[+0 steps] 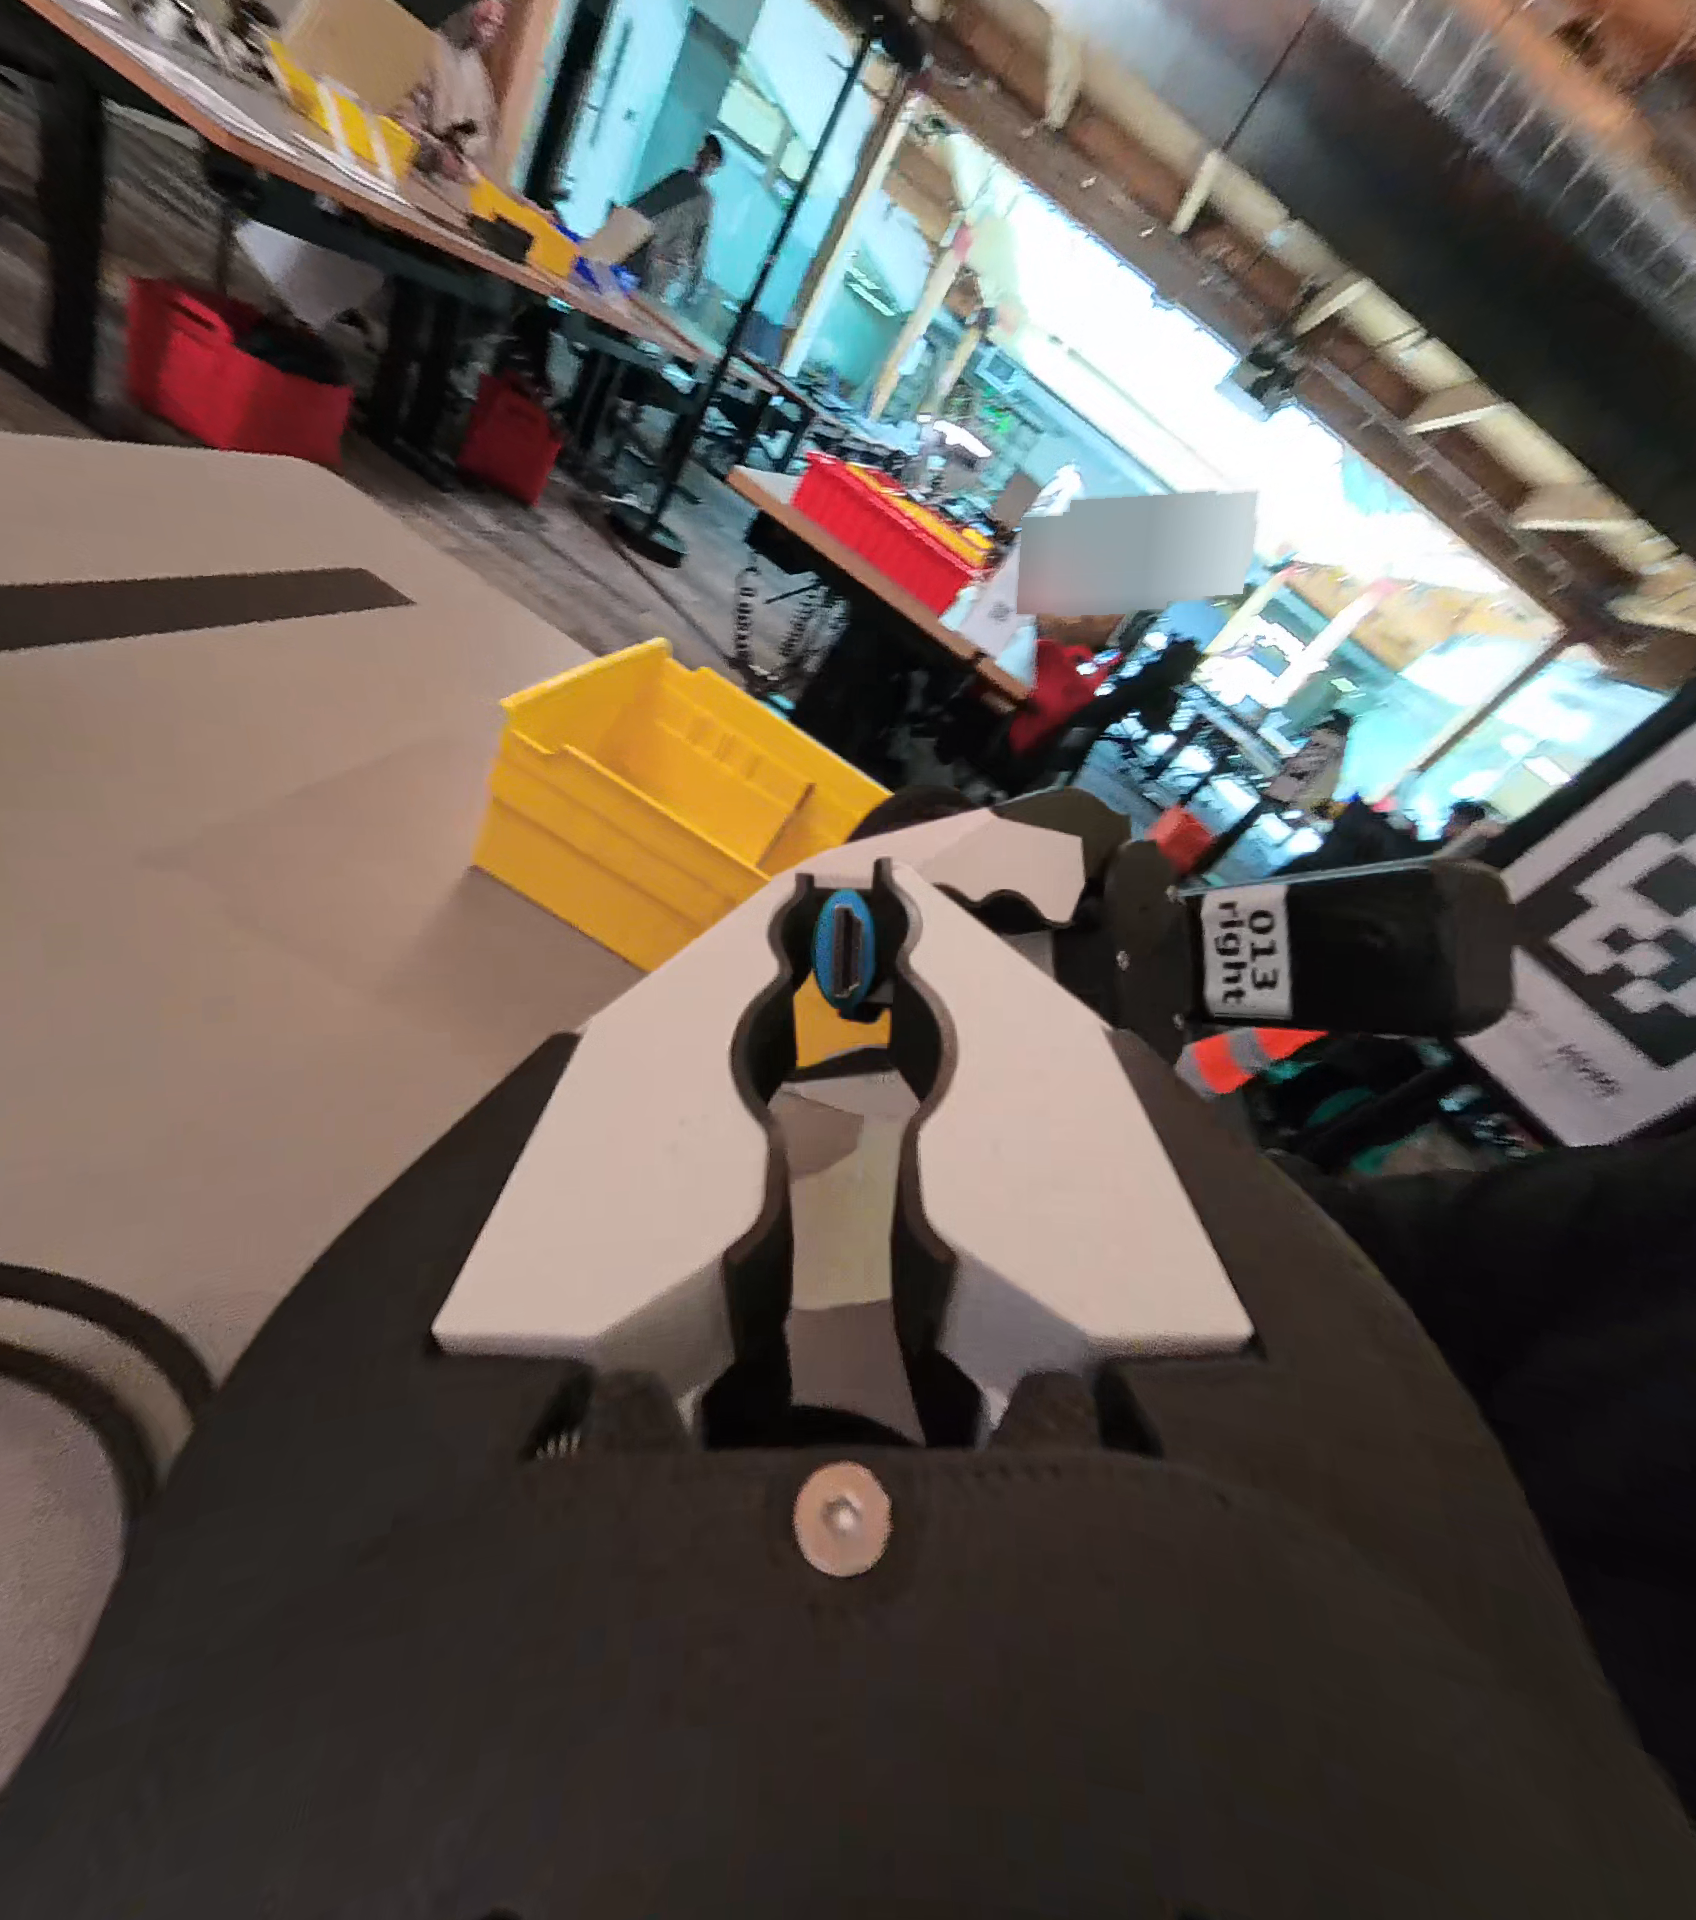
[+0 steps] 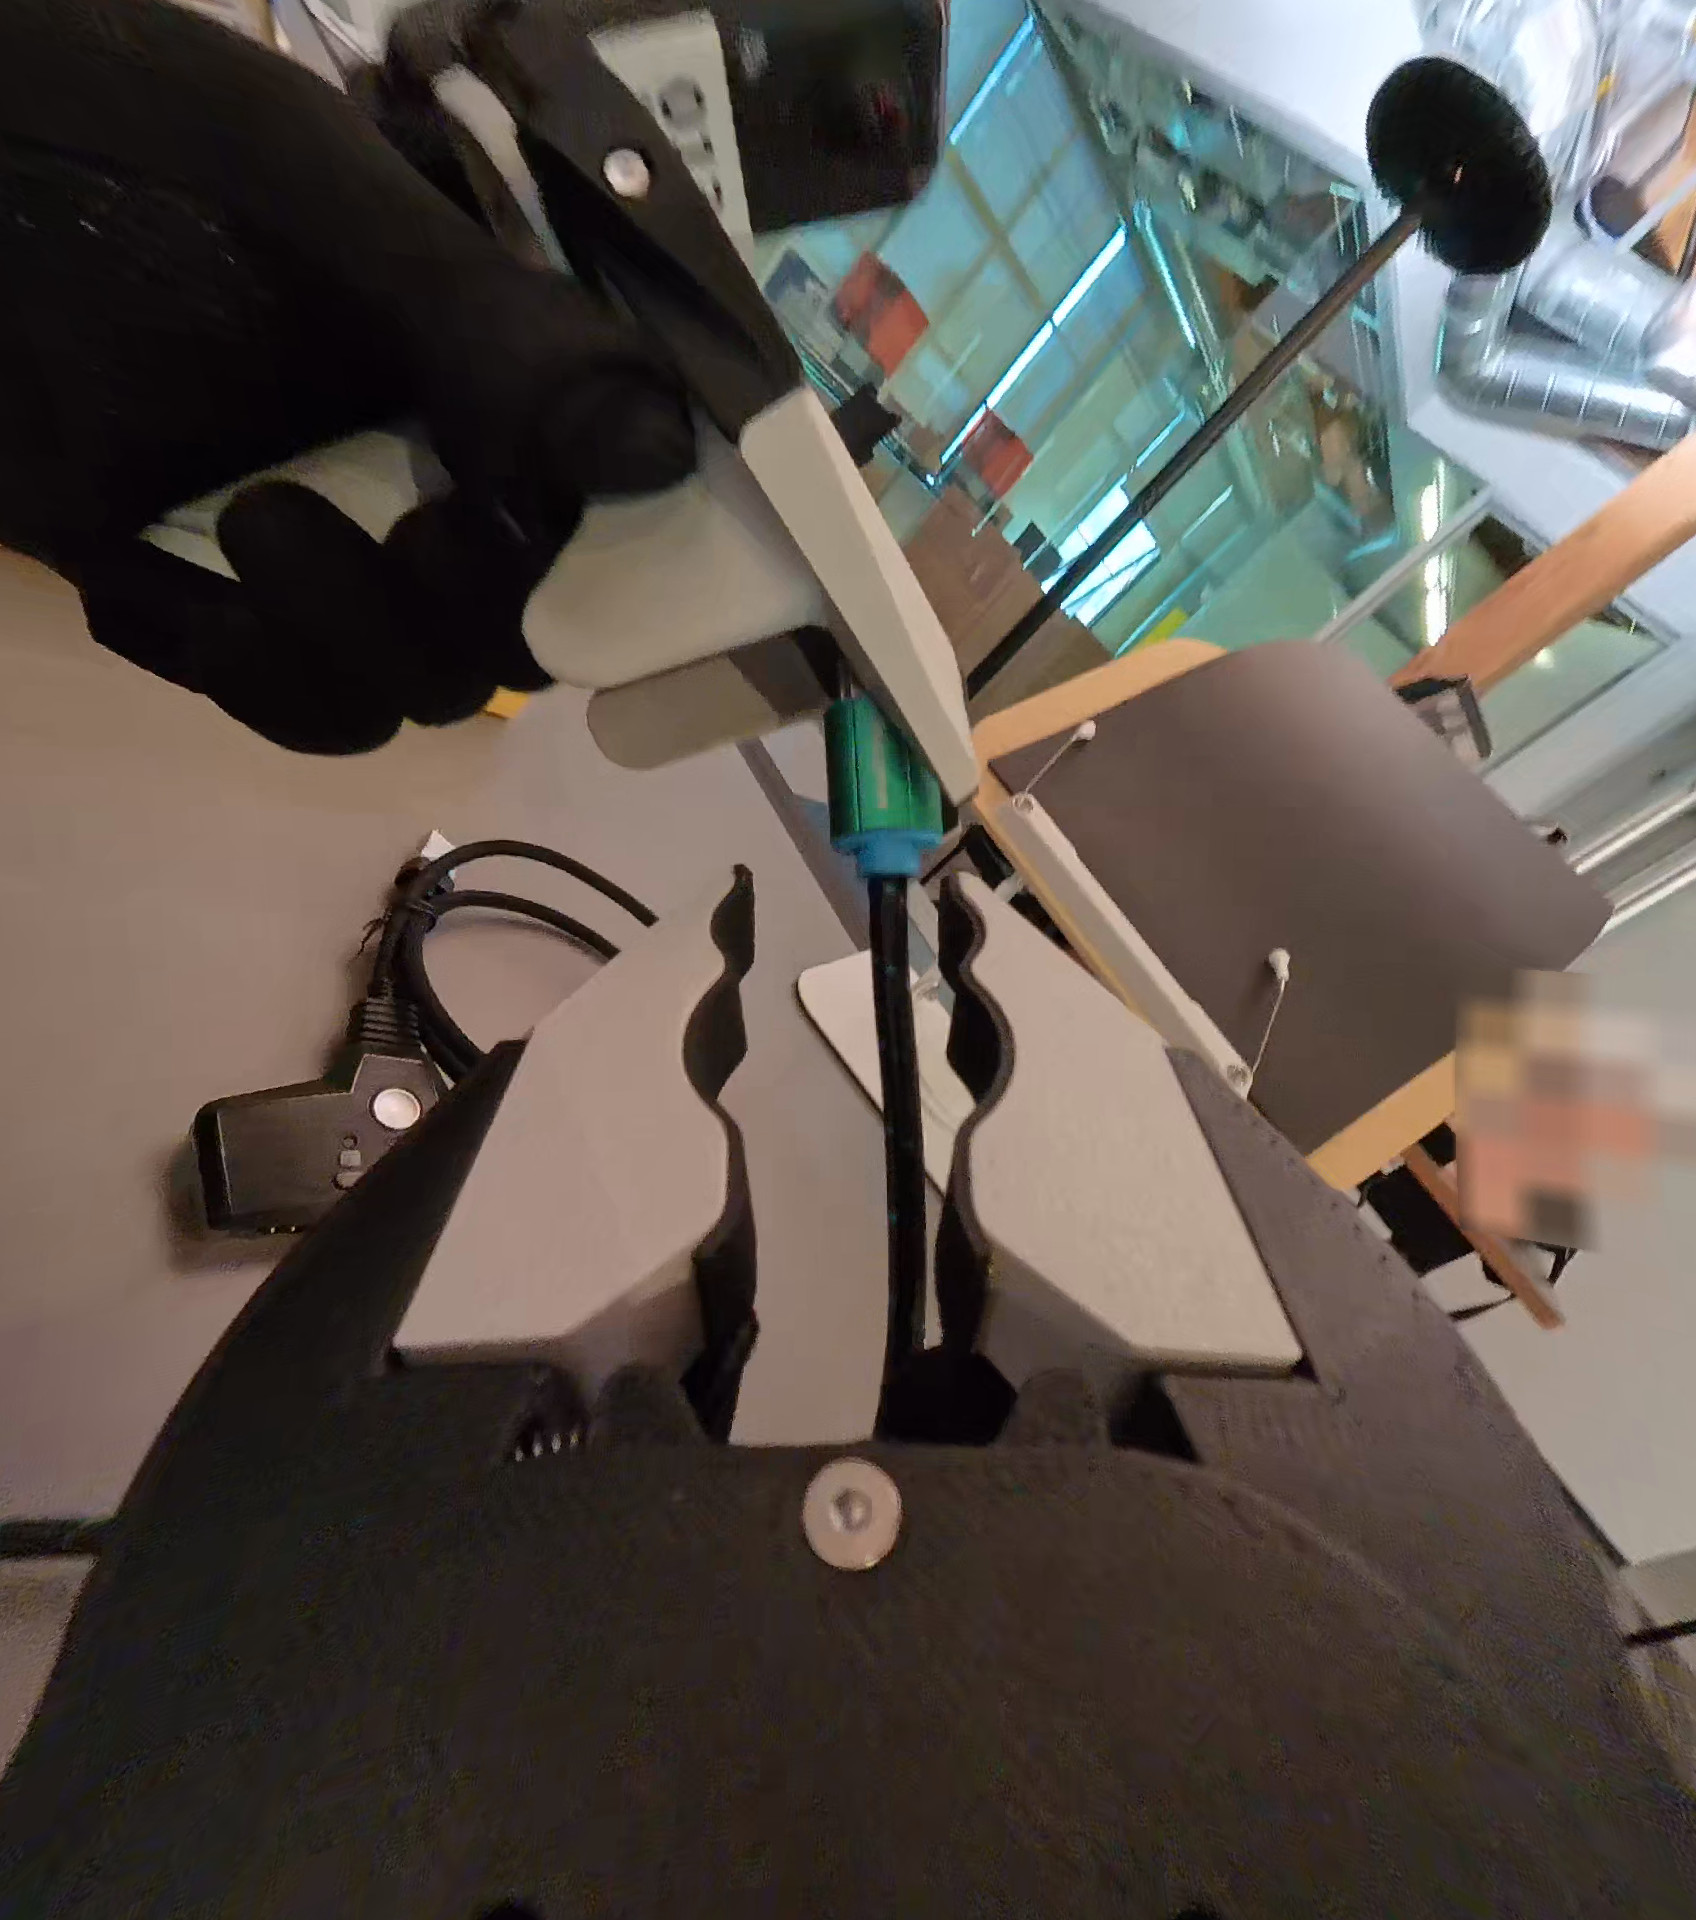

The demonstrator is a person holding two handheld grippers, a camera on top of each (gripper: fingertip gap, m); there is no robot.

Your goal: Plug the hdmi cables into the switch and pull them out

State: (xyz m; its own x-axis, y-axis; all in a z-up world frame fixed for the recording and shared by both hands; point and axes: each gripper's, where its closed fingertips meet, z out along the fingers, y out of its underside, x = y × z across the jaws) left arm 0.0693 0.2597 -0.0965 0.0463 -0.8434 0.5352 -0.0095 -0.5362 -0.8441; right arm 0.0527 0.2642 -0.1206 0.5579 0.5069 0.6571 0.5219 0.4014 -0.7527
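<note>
Grey tabletop (image 2: 96,727) below, both tools raised: the left gripper (image 1: 844,935) pinches the cable plug (image 1: 846,951) at its tips, the right gripper (image 2: 849,914) hangs open around the cable (image 2: 898,1122). Switch (image 2: 304,1143) lies unplugged nearby, so plugging looks not yet done.

Bare grey table (image 2: 44,831) lies open left of the switch (image 2: 304,1148); the cable (image 2: 896,1091) runs through the right tongs' (image 2: 849,914) gap, the left tongs (image 2: 771,665) crowding close above.
</note>
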